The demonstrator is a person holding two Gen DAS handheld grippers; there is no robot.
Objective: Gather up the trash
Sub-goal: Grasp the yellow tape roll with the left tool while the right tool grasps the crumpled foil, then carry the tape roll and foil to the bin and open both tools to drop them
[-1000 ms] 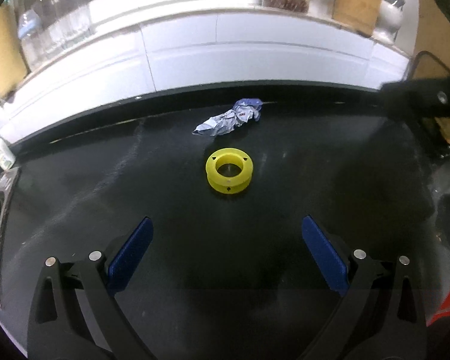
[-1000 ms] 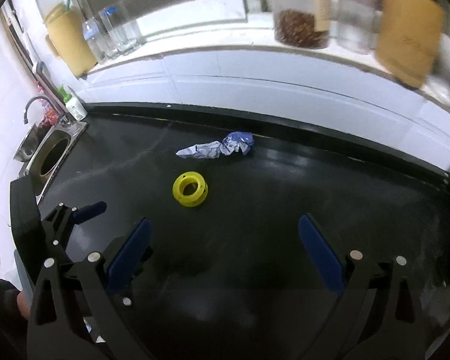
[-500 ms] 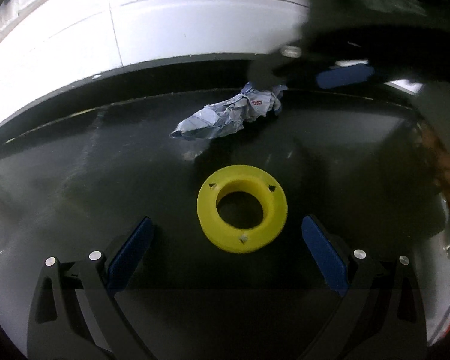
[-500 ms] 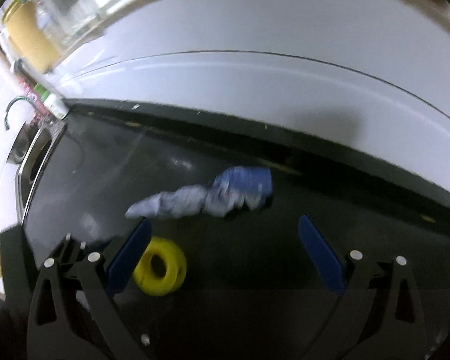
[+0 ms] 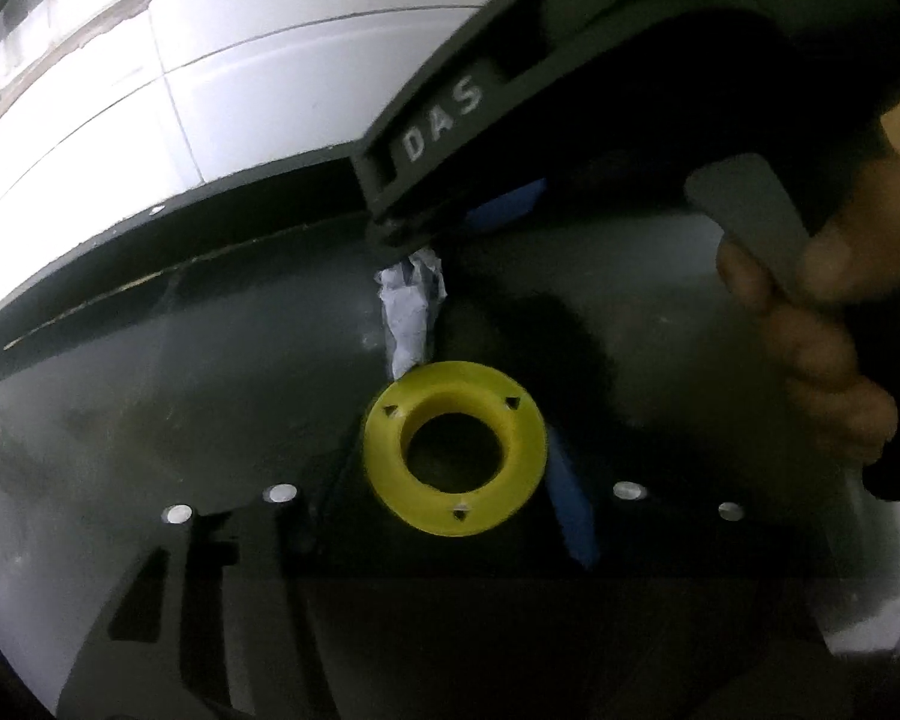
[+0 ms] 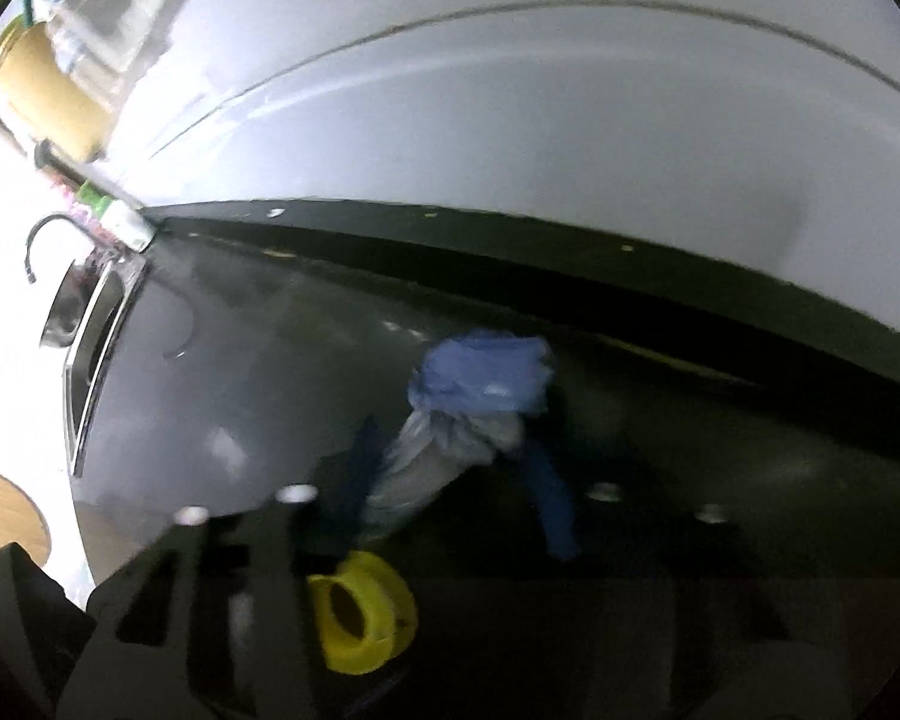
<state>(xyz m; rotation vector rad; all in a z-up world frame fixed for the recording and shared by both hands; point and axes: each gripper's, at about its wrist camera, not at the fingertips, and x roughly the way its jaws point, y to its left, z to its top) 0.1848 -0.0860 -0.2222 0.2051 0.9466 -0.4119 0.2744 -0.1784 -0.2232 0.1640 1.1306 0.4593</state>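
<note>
Both grippers descended, closing: left gripper [image 5: 450,480] apparently clamps yellow ring [image 5: 455,449], right gripper [image 6: 450,474] crumpled wrapper [image 6: 450,450]

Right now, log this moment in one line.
left gripper: closing on yellow ring | right gripper: closing on crumpled wrapper | both on black counter

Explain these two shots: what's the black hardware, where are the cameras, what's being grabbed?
No robot here: a person carries a two-finger gripper in each hand, each with a fisheye camera looking along its blue-padded fingers.

Left camera: the left gripper has just been closing around a yellow ring on the dark counter; its pads sit at the ring's sides. The big black body above is the right gripper, with the person's hand on its handle.

Right camera: the right gripper has just been closing too, and its pads pinch a crumpled wrapper. The ring shows at the bottom, a sink at left, white tiles behind.

So: one piece of trash per gripper.
</note>
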